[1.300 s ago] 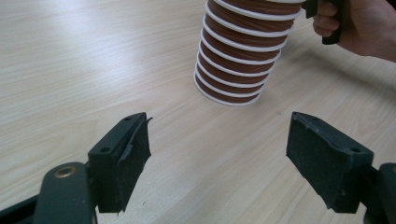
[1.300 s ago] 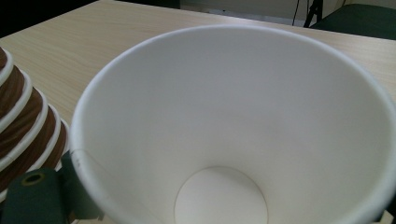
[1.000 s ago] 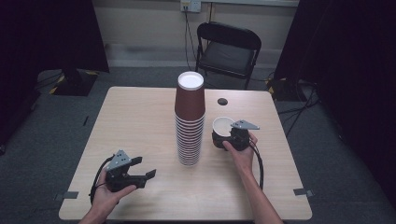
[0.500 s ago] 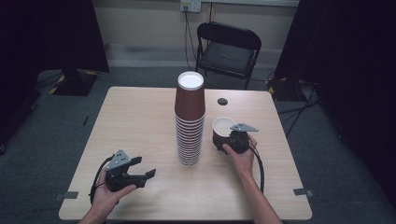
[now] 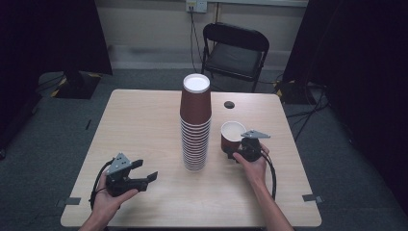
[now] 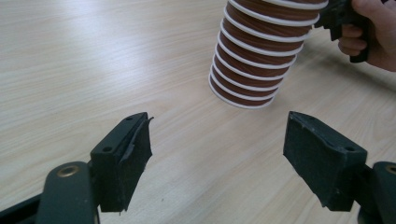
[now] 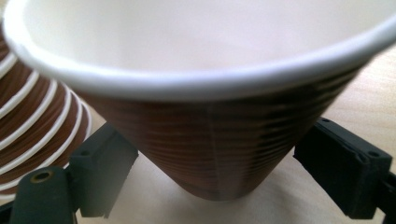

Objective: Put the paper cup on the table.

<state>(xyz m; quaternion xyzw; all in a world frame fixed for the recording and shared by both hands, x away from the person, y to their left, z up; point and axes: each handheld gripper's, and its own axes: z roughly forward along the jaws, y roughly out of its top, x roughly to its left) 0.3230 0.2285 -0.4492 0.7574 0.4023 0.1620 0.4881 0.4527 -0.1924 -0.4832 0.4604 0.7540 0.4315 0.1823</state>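
On the surface (image 5: 144, 120), from 7 to 3 o'clock: our two tools, the stack, one loose cup.

At 7 o'clock our left tool (image 5: 144, 177) rests released, jaws wide apart. At center stands the stack of brown cups (image 5: 196, 125). At 3 o'clock, just beside it, our right tool (image 5: 234, 155) has been closing its jaws around the upright single cup (image 5: 233, 135); the pads flank its base, not yet pressing.

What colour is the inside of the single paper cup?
White, clearest in the right gripper view: single paper cup.
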